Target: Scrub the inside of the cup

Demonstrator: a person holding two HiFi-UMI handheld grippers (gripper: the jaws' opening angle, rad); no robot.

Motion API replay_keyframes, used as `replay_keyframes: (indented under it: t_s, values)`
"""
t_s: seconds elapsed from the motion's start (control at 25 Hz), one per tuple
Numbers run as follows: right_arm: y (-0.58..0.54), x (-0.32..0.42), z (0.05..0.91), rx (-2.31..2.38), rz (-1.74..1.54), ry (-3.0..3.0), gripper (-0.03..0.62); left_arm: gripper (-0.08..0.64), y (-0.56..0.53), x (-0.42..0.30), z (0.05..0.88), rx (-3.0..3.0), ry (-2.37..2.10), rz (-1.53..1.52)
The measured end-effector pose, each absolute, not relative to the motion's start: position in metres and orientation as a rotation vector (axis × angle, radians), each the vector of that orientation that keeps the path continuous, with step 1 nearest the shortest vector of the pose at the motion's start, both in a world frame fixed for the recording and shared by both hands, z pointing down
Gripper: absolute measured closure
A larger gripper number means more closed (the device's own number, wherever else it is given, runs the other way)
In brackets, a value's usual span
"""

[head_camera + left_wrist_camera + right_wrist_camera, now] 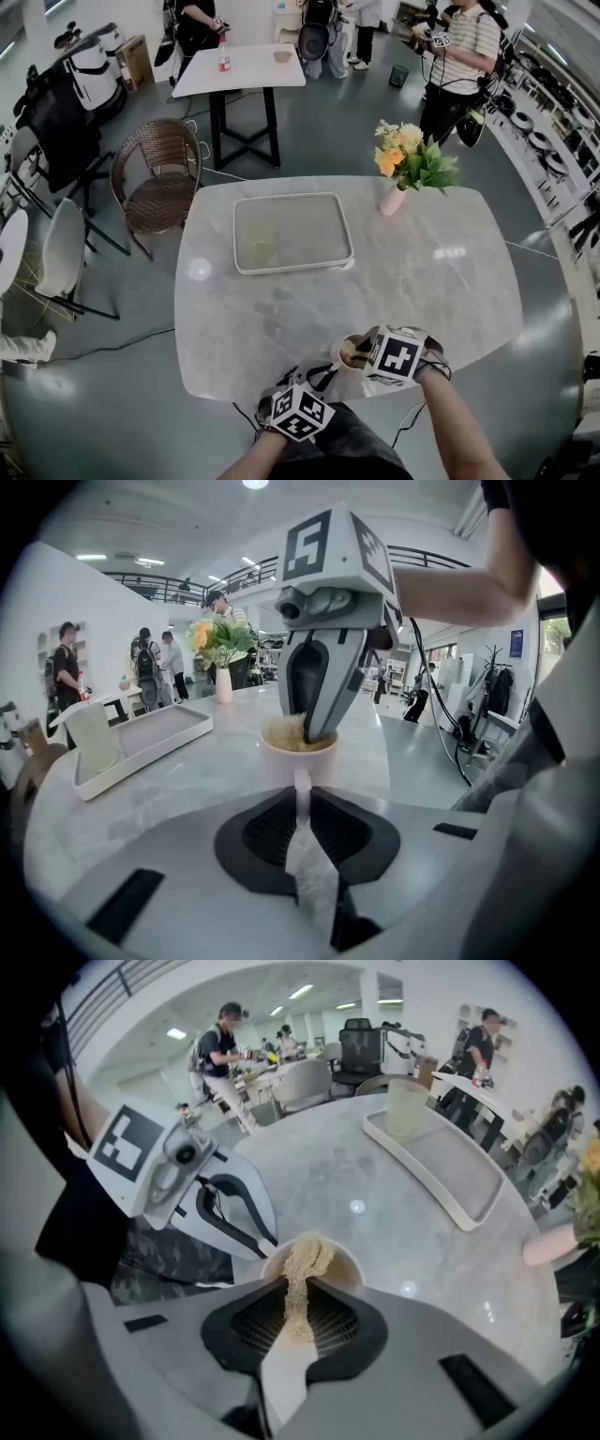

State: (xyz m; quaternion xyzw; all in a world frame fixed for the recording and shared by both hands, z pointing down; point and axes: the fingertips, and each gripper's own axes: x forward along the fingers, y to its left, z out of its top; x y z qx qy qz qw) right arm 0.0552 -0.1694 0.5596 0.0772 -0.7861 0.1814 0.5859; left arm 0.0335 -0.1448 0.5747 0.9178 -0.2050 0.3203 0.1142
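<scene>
Cup [349, 354] upright on the counter [422, 281], mouth up, directly ahead of the left claw [300, 789] and directly below the right claw [298, 1283]. The left claw lies roughly level and meets the cup from the side. Its jaws are nearly together, pinching a narrow white tab on the cup's near wall, apparently the handle. The right claw comes down from above, jaws pressed together on a tan fibrous scrubber [302, 1260]. The scrubber's long axis runs from the jaws straight down into the cup's mouth, close to the cup's own upright axis. The scrubber's lower end sits inside the cup; how deep it reaches cannot be told. The right claw's tips stand at the rim, on the side away from the left claw.

Judgement: the scrubbing stroke depends on this alignment. With tool axis and cup axis nearly shared, the right claw can twist or pump the scrubber against the inner wall while the left claw braces the cup from the side against turning or tipping.
</scene>
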Motion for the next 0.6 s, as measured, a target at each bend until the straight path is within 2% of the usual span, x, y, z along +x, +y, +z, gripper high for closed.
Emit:
replay_keyframes:
  t_s: [0.16,0.36,0.6]
  values:
    - [-0.180,0.060,0.537,0.315,0.406,-1.921,0.532,0.508,-0.143,0.033,0.575,2.682,-0.600,0.939]
    - [-0.189,0.074,0.529,0.372,0.050,-1.809,0.532,0.508,-0.138,0.034,0.576,2.680,-0.597,0.933]
    - [-0.189,0.068,0.558,0.190,-0.314,-1.598,0.532,0.509,-0.135,0.035,0.576,2.681,-0.589,0.922]
